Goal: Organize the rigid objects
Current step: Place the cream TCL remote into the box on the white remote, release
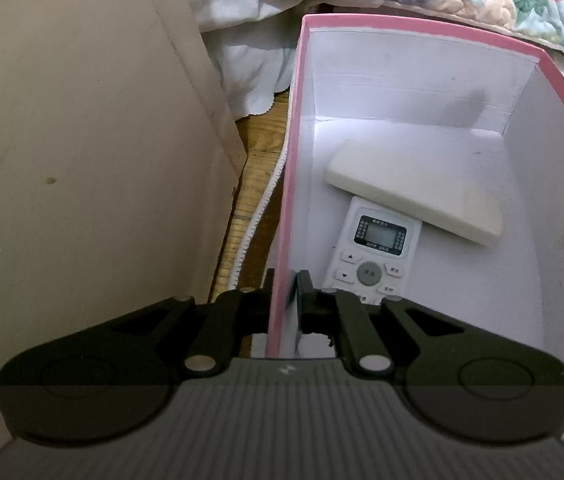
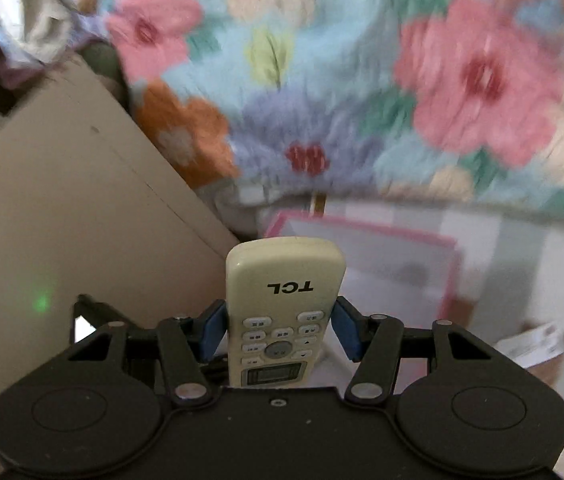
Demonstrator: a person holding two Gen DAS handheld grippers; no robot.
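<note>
In the left wrist view my left gripper is shut on the left wall of a pink-rimmed white box. Inside the box lie a white remote with a small screen and a cream rectangular block resting across the remote's top end. In the right wrist view my right gripper is shut on a cream TCL remote, which points forward above and short of the same pink box. The view is blurred.
A beige cabinet side stands left of the box, with a strip of wooden floor between them. A floral quilt hangs over the bed edge behind the box. Cardboard and papers lie at the right.
</note>
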